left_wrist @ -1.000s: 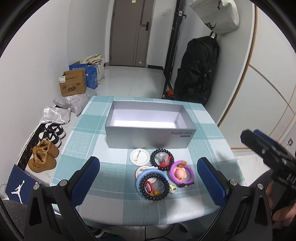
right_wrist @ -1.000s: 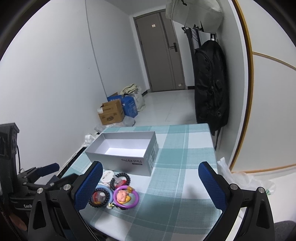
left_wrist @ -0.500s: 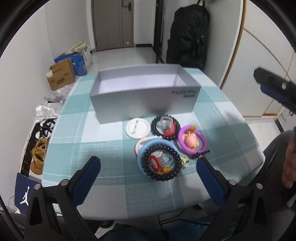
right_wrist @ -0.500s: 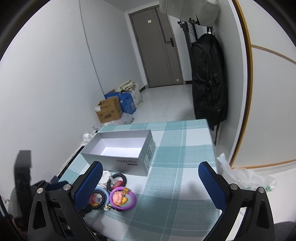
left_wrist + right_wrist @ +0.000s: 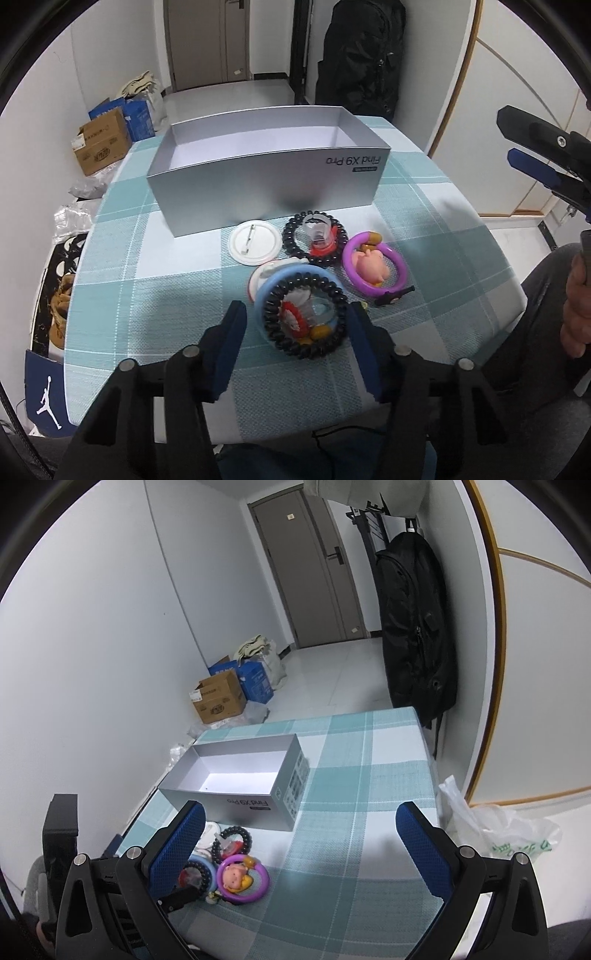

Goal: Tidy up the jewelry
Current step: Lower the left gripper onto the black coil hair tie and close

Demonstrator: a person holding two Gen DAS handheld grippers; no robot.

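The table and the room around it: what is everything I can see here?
Box: one, silver, open and empty, far half of table.
Tablecloth: one, teal-white check.
Beaded bracelets: two, black; one by the box, one on a blue ring between the left gripper's pads.
Purple ring: one, around a pink figure.
White badge: one, pin up.
Backpack: one, black, hanging on the wall.
Cardboard box: one, brown, on the floor.
Left gripper: blue pads, closing.
Right gripper: blue pads, open, empty.
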